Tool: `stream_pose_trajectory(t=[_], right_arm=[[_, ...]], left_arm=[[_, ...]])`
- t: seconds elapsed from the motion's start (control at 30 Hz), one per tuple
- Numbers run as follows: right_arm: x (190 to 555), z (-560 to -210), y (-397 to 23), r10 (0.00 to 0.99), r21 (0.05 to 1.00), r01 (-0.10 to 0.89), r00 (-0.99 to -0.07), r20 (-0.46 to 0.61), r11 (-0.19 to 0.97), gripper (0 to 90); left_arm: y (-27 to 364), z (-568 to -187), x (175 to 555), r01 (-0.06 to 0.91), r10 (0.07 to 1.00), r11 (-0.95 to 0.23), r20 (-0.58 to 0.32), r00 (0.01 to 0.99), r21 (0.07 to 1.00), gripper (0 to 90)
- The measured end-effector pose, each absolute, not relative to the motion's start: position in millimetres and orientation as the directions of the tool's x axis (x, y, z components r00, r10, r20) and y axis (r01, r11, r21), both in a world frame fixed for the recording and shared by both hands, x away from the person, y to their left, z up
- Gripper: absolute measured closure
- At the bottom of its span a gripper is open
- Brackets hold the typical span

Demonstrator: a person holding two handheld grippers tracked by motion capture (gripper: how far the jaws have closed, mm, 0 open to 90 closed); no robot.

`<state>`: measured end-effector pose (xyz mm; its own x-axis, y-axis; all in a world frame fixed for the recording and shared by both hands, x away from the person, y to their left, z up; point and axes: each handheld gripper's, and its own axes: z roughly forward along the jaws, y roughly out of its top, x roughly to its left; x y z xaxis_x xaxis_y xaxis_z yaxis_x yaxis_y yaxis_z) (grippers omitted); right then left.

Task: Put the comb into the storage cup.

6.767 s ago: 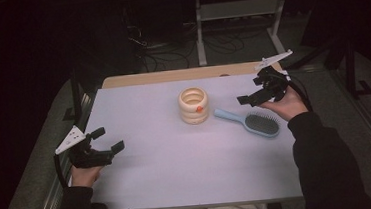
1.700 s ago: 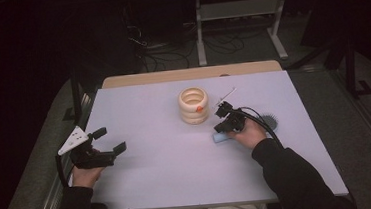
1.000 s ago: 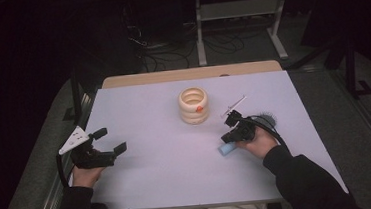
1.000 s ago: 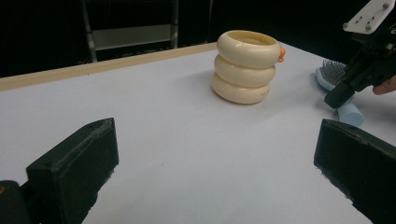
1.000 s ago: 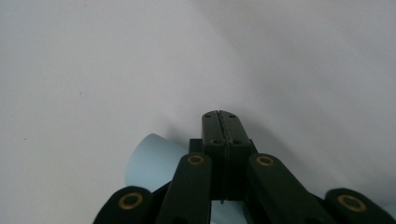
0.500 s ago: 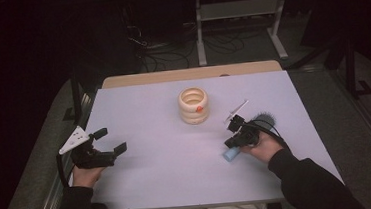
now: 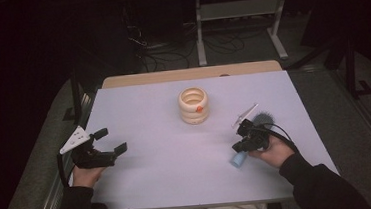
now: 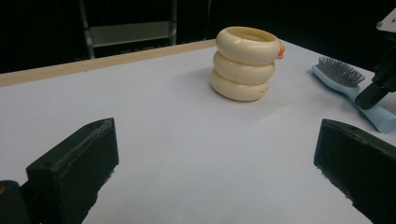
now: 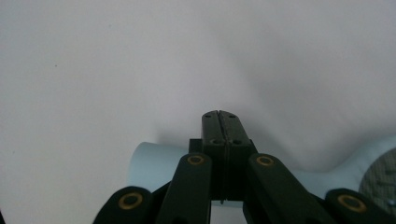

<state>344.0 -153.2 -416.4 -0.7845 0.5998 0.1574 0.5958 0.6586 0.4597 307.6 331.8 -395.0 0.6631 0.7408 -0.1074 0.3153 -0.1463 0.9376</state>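
Asking: what is laid out here, seen from above?

Answering: a pale worktop (image 7: 155,187) in a dark room. A cream stack of rings (image 7: 193,105) with a small orange piece (image 7: 200,109) on its side stands near the middle, towards the far edge. A light blue hairbrush (image 7: 237,159) lies flat on the right side, well apart from the stack. Its handle points towards the person and its bristles face up.

Asking: what are the two tools doing?

Answering: the right gripper (image 7: 240,145) sits on the brush handle. In the right gripper view its jaws are pressed together with nothing between them, and the blue handle (image 9: 154,163) runs crosswise beneath them. In the left gripper view a dark jaw tip touches the handle just behind the bristles (image 8: 343,77). So the jaws bear down on the brush rather than pinching it. The left gripper (image 7: 111,140) hovers over the left side of the worktop, far from everything, its jaws spread wide and empty.

Asking: how far along is the work?

Answering: it looks midway. The brush seems to be handled by pushing or dragging it flat across the worktop. It is not lifted, not gripped, and not released. Taking the right gripper off the brush is yet to come, and the left gripper has no part so far.
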Motion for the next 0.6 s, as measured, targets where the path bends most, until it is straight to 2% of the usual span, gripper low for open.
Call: stream_pose_trajectory(t=[0.6], right_arm=[[327.6,-421.1,-196.6,0.61,0.454,0.62,-0.769,0.191,0.64,89.0]], left_arm=[[331.1,-395.5,307.9,0.319,0.744,-0.153,-0.104,0.661,0.935,0.0]])
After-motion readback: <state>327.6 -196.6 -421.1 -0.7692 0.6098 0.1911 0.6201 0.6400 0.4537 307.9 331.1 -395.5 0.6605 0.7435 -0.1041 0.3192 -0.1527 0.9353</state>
